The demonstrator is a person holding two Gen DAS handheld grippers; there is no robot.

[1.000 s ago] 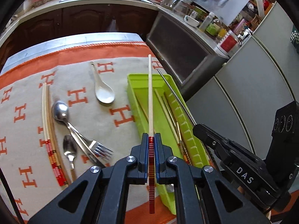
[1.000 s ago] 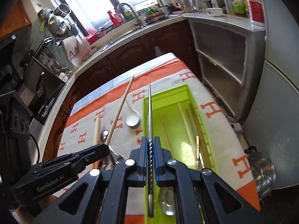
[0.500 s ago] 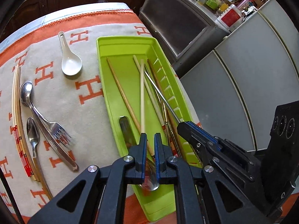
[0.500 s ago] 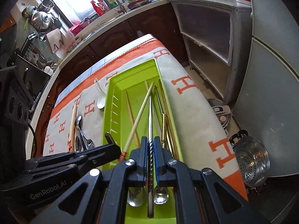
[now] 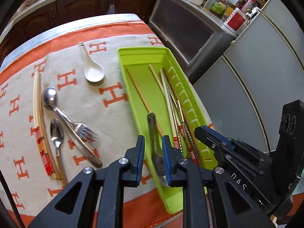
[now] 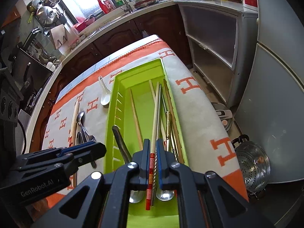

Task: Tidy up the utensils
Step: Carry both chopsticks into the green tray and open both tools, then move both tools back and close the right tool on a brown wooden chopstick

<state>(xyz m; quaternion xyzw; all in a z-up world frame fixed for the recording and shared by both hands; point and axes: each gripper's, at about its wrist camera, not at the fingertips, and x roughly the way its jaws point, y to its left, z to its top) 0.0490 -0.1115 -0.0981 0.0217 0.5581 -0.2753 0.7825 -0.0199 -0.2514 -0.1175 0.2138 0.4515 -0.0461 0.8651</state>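
Observation:
A green tray (image 5: 140, 50) (image 6: 138, 67) on the cloth holds several chopsticks and a steel spoon (image 5: 152, 125). My left gripper (image 5: 153, 140) (image 6: 85, 150) hangs low over the tray's near end. Its jaws are opening and its pads touch nothing; only the spoon shows below the gap. The cream chopstick with the red-banded end (image 5: 168, 102) (image 6: 150, 171) lies free in the tray. My right gripper (image 6: 153, 142) (image 5: 201, 133) is shut on a twisted steel chopstick (image 6: 159, 110), which points along the tray. The red-banded end lies right beside it.
On the H-patterned cloth (image 5: 114, 96) left of the tray lie a white ceramic spoon (image 5: 94, 72), two steel spoons (image 5: 49, 96), a fork (image 5: 85, 133) and a chopstick pair (image 5: 37, 98). Grey cabinets stand right of the table, with a steamer pot (image 6: 252, 163) on the floor.
The left gripper came down into the tray with the red-banded chopstick, let it go and parted its jaws. The right gripper sank toward the tray, still holding the steel chopstick.

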